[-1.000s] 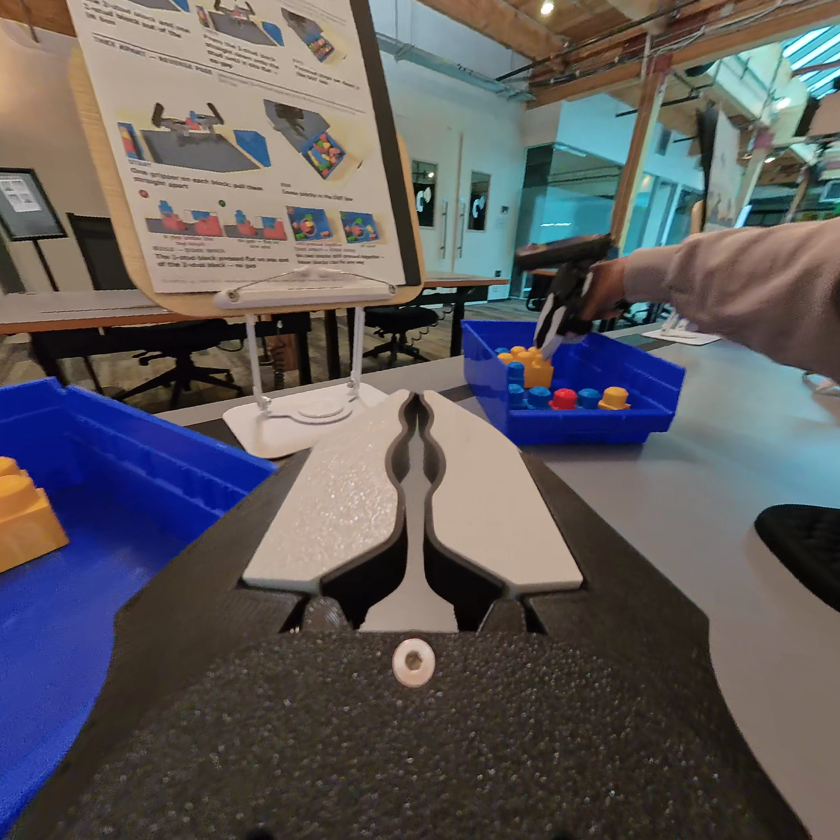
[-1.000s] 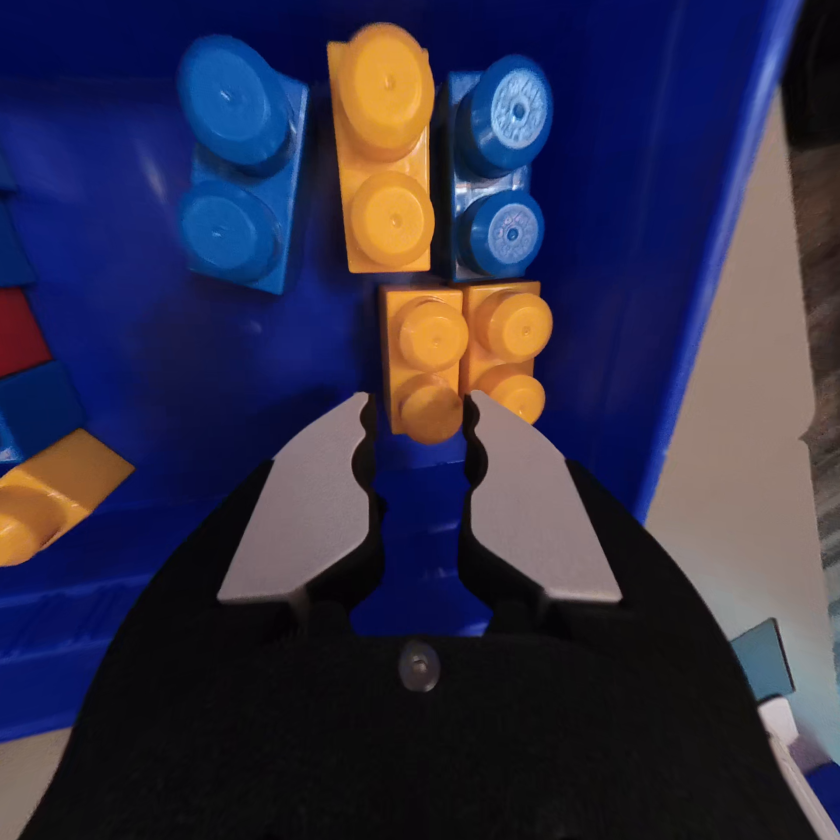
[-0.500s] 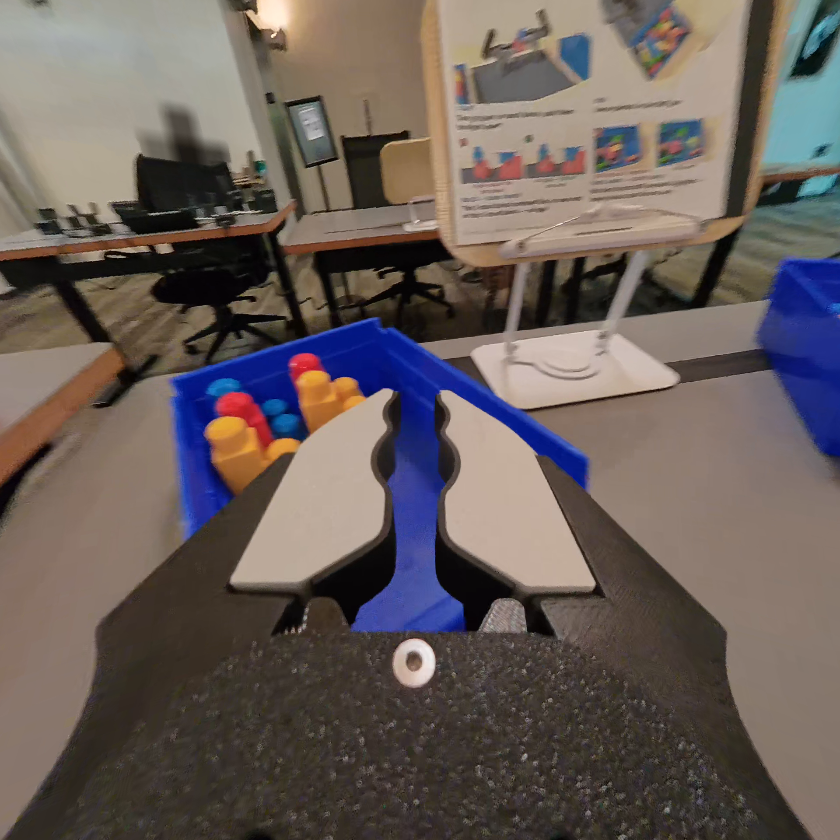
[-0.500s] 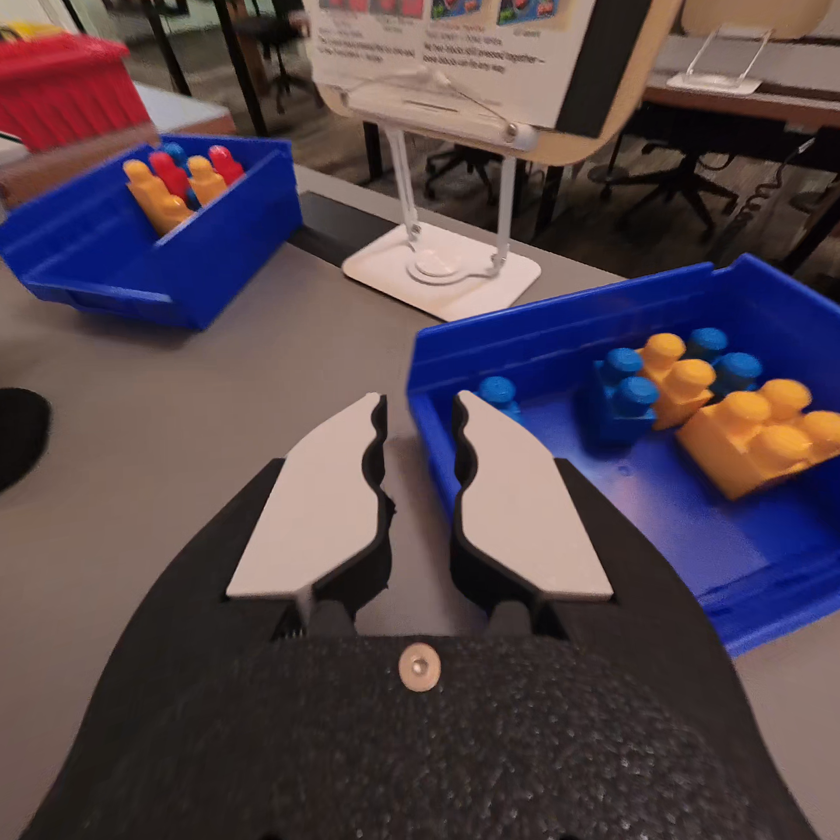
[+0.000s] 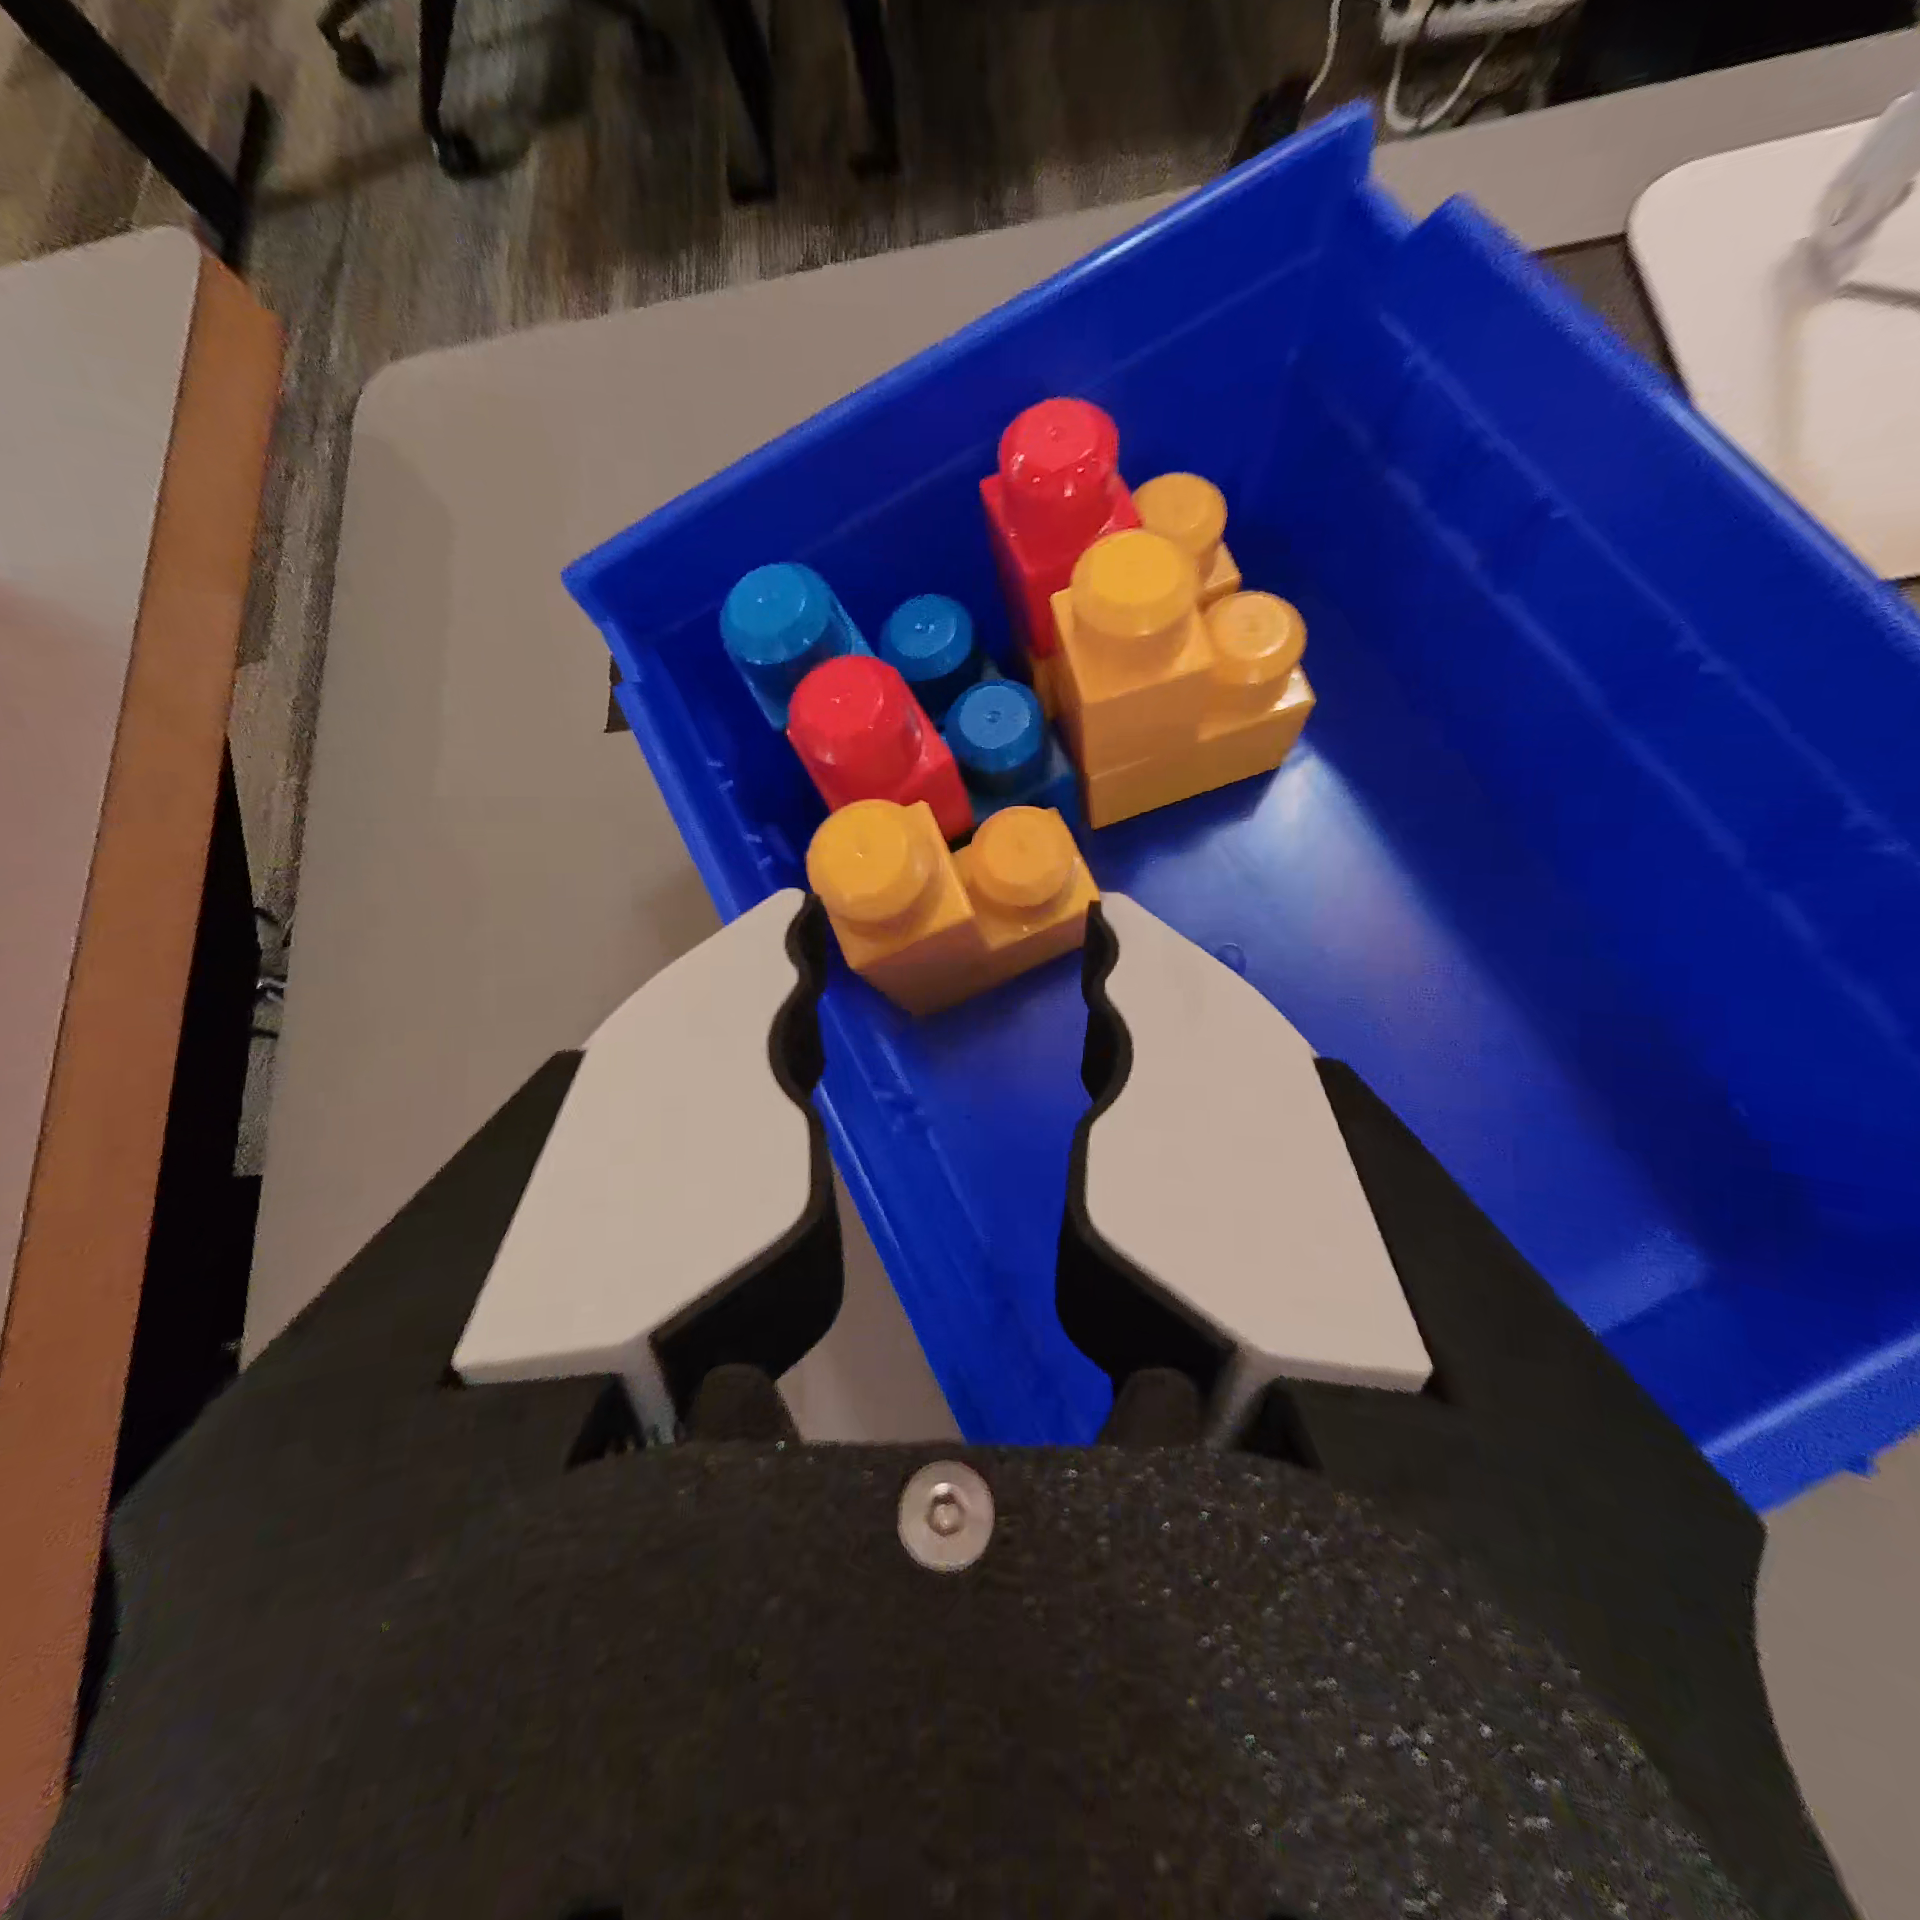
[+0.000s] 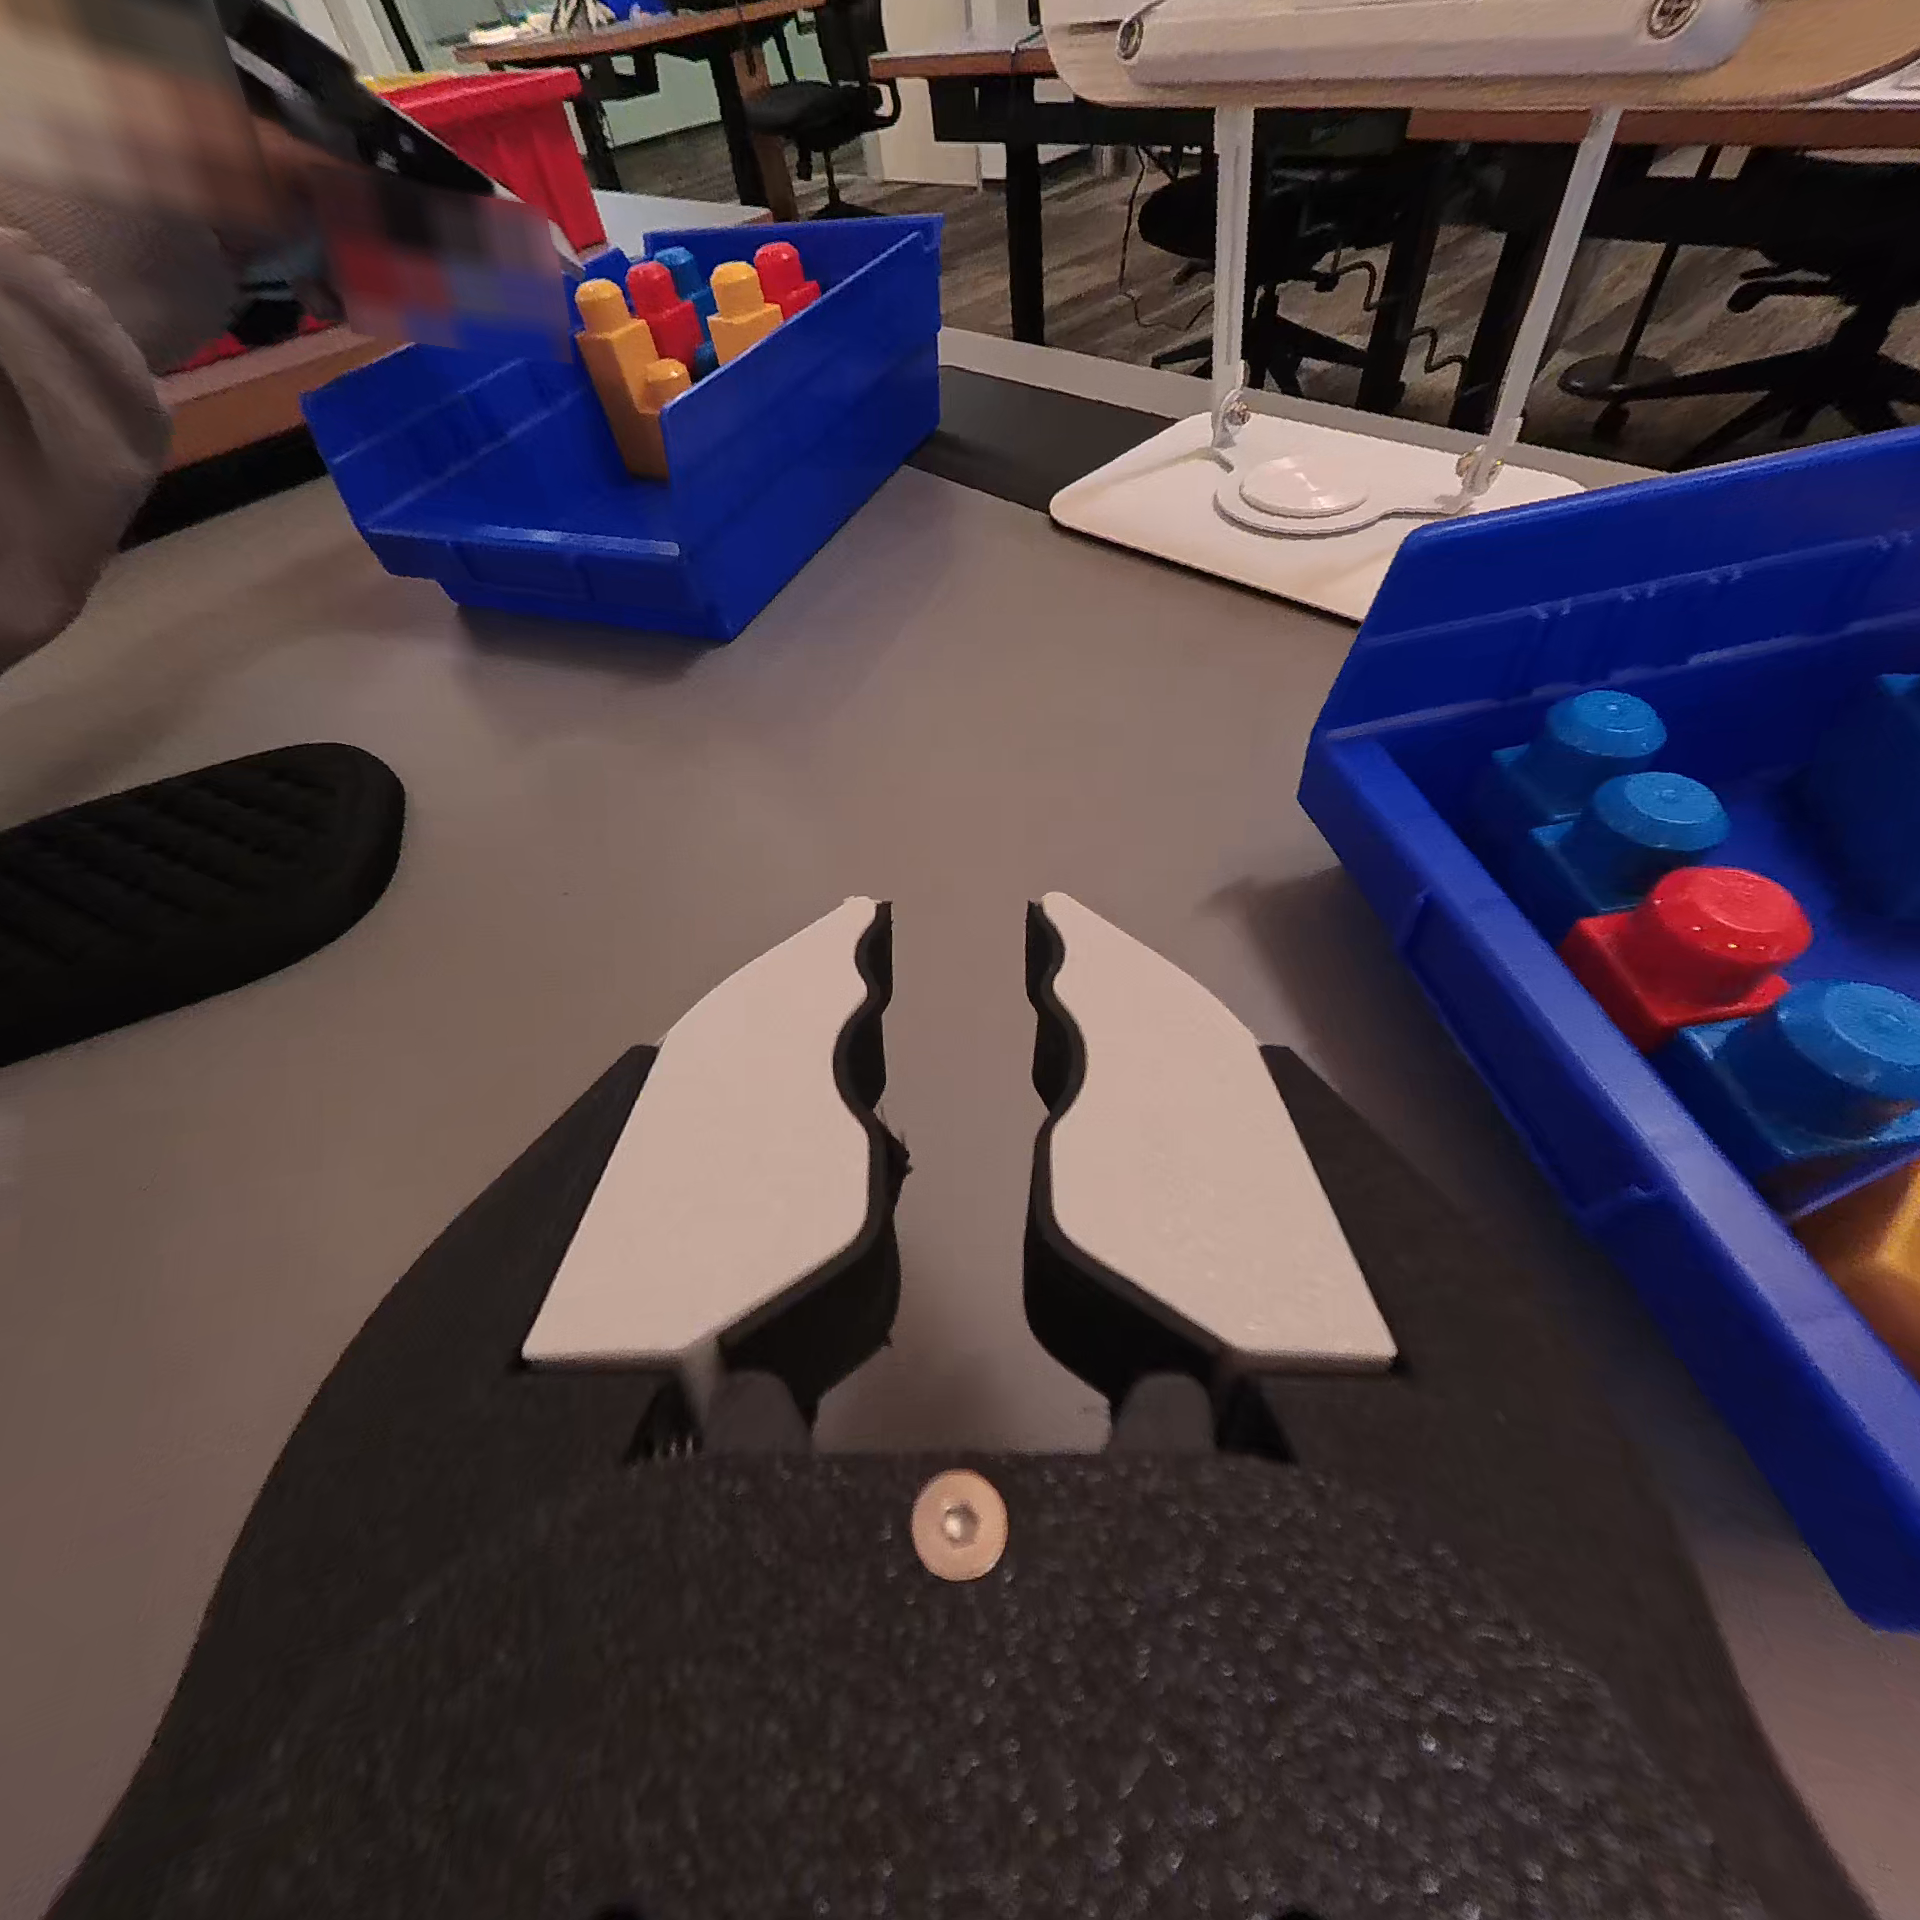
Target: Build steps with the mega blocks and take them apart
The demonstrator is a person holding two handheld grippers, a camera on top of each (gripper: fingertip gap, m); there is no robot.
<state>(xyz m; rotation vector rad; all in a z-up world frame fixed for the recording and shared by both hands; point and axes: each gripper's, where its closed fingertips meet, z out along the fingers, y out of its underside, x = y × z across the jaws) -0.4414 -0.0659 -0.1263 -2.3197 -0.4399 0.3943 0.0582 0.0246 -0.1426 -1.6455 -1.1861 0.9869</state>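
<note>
— What's changed on your left?
— My left gripper (image 5: 951,925) has swung down over the left bin (image 5: 1558,727), jaws spread around the yellow stepped block (image 5: 951,914), not yet pinching.
— And right?
— My right gripper (image 6: 958,904) has left its bin (image 6: 1455,935), spread and empty above the counter (image 6: 831,748).

Both grippers pair pale grey, wavy-edged fingers (image 5: 665,1143) with a grainy black body and one silver screw (image 6: 958,1524)
</note>
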